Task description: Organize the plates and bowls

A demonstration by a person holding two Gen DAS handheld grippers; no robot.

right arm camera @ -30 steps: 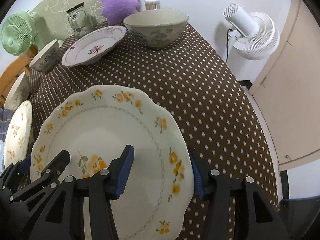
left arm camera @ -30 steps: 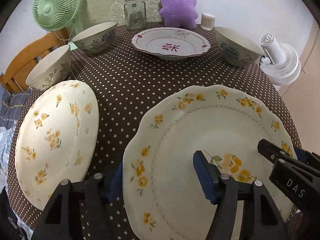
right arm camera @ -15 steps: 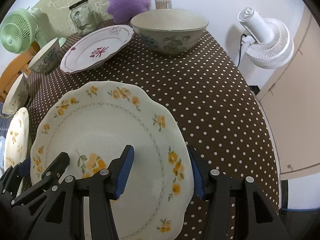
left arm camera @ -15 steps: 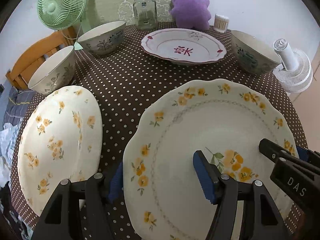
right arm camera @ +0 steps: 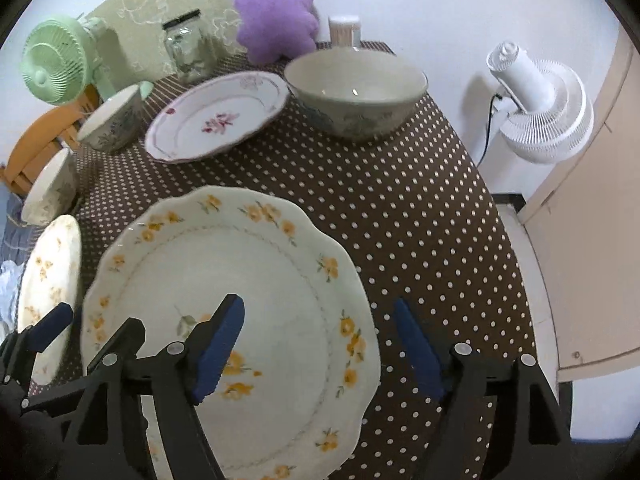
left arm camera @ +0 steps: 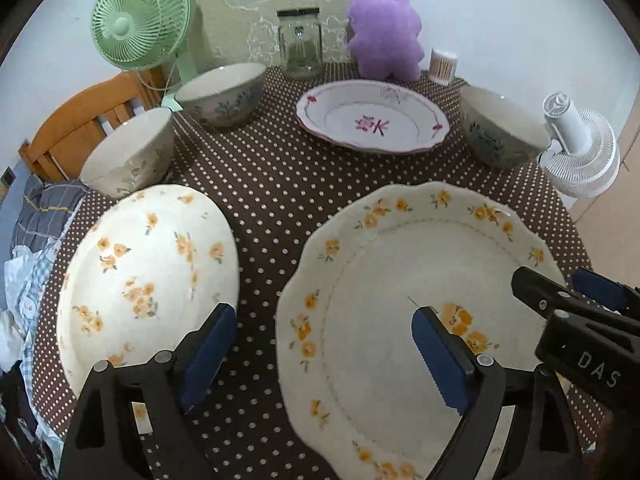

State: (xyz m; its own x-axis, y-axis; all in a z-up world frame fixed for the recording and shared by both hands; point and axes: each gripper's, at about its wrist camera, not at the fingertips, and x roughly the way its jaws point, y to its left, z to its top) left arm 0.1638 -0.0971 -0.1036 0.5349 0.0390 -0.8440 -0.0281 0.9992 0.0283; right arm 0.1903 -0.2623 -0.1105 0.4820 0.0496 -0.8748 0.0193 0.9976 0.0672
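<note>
A large scalloped plate with yellow flowers [left arm camera: 420,264] [right arm camera: 240,272] lies flat on the dotted tablecloth. My left gripper [left arm camera: 324,356] straddles its left rim. One pad hangs over the cloth and the other over the plate's middle. Its jaws are opening and touch nothing. My right gripper [right arm camera: 318,348] straddles the right rim the same way, jaws opening, pads off the plate. A second yellow-flowered plate [left arm camera: 148,276] [right arm camera: 48,276] lies to the left. A pink-flowered plate [left arm camera: 372,116] [right arm camera: 216,116] sits further back. Three bowls [left arm camera: 220,94] [left arm camera: 128,156] [left arm camera: 500,128] stand around it.
At the table's back stand a green fan [left arm camera: 136,20], a glass jar [left arm camera: 300,44], a purple plush [left arm camera: 384,32] and a toothpick holder [left arm camera: 443,65]. A white fan [right arm camera: 536,112] stands on the floor past the right edge. A wooden chair [left arm camera: 80,120] and laundry [left arm camera: 32,220] lie left.
Both grippers' jaws have spread wider around the large plate's rims. Both views have pulled back and up a little. The plate has stayed on the cloth.
</note>
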